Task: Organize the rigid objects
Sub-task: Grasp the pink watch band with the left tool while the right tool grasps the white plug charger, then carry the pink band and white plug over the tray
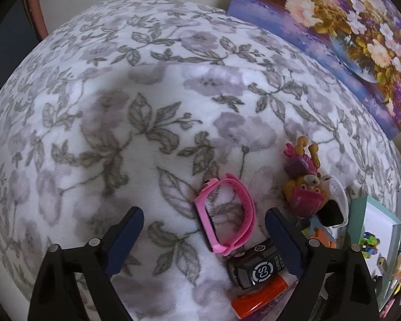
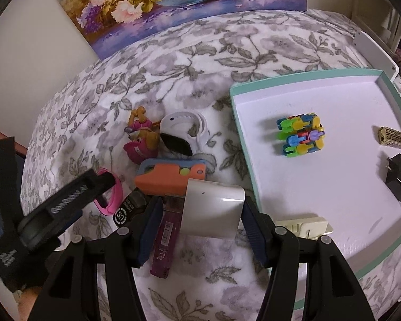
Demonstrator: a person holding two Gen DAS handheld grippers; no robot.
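My left gripper (image 1: 204, 238) is open and hovers over the floral blanket. A pink wristband (image 1: 224, 214) lies between its fingertips, nearer the right one, and a black toy car (image 1: 256, 264) sits just behind it. My right gripper (image 2: 203, 227) is shut on a white rectangular box (image 2: 214, 208), held left of the teal-rimmed tray (image 2: 243, 133). In the tray are a colourful cube (image 2: 300, 139), a gold block (image 2: 393, 137) and a black adapter (image 2: 398, 179).
A puppy figure (image 2: 141, 139), a white watch (image 2: 184, 131), an orange-and-blue toy (image 2: 171, 176) and a magenta tube (image 2: 165, 240) are piled on the blanket. A cream piece (image 2: 304, 227) lies at the tray's near edge. A flower painting (image 2: 173, 0) leans at the back.
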